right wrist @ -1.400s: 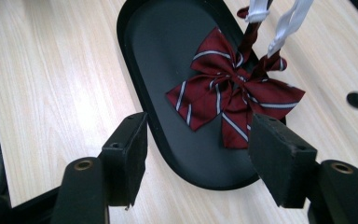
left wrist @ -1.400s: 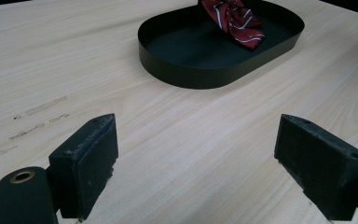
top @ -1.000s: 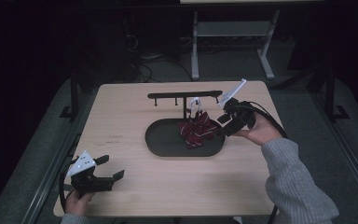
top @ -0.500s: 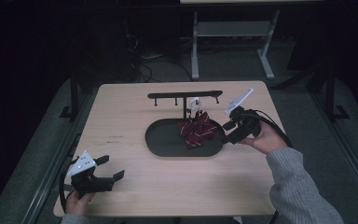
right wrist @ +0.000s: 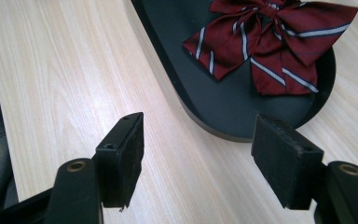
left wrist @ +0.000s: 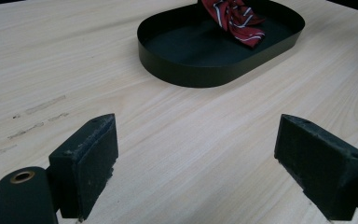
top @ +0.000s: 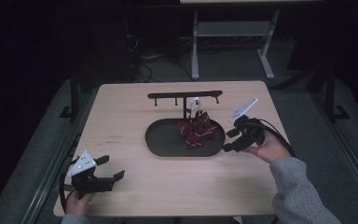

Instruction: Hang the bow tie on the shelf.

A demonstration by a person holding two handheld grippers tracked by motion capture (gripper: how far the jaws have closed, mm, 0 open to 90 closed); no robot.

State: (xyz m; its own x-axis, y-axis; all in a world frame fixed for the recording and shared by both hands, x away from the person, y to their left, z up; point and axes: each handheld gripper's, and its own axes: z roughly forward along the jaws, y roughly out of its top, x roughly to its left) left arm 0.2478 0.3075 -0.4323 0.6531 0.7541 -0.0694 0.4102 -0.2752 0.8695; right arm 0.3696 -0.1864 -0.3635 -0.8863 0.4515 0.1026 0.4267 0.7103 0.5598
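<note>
Dark room, wooden worktop [top: 135,116]: striped bow tie [top: 196,130] hangs from rack [top: 185,96] into black tray [top: 168,142] mid-worktop, right tool [top: 229,140] spread empty by tray's right end, left tool [top: 112,169] spread idle near front-left corner; looks post-release, next likely retreat.

In the left gripper view the top edge cuts off the bow tie [left wrist: 235,17] and the far rim of the black tray [left wrist: 191,70]. In the right gripper view the top edge crops the bow tie's [right wrist: 270,39] upper loops. In the high view, how the bow tie [top: 196,130] hangs from the rack [top: 185,95] is too small to tell, and the bottom edge cuts the grey sleeve [top: 298,196].
</note>
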